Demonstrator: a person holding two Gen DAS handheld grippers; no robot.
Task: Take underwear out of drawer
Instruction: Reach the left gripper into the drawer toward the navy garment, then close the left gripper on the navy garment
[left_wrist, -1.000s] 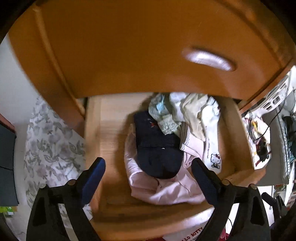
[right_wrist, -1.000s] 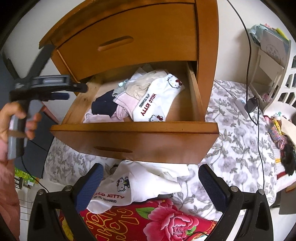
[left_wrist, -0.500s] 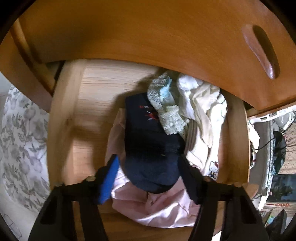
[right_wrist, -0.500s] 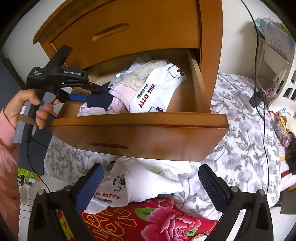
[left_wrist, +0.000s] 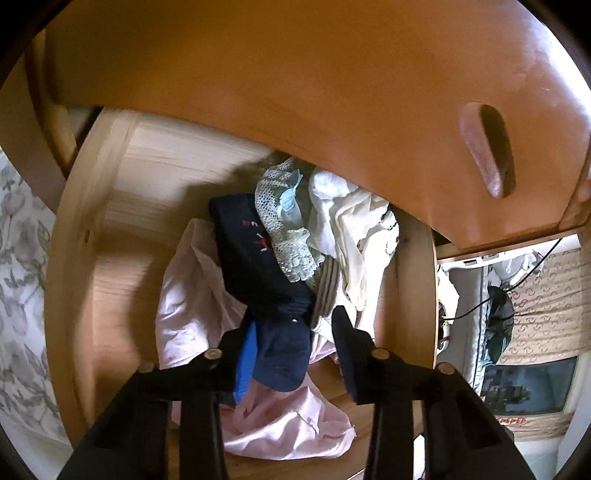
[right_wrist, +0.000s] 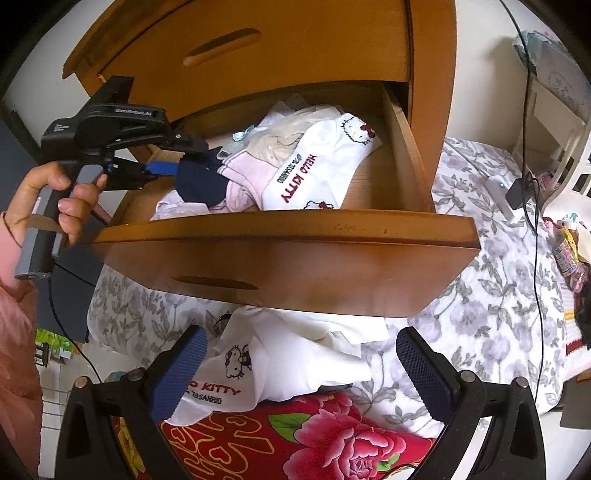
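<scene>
Left gripper (left_wrist: 291, 347) jaws, just closing, probably pinch the navy underwear (left_wrist: 266, 280) at frame centre inside the open drawer (right_wrist: 280, 254); far pad contact hidden. Right gripper (right_wrist: 303, 369) jaws wide, empty, lower frame.

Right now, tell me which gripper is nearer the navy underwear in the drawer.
Left. The left gripper is inside the drawer, its jaws just closing around the navy underwear. The right gripper hangs outside, below the drawer front.
</scene>
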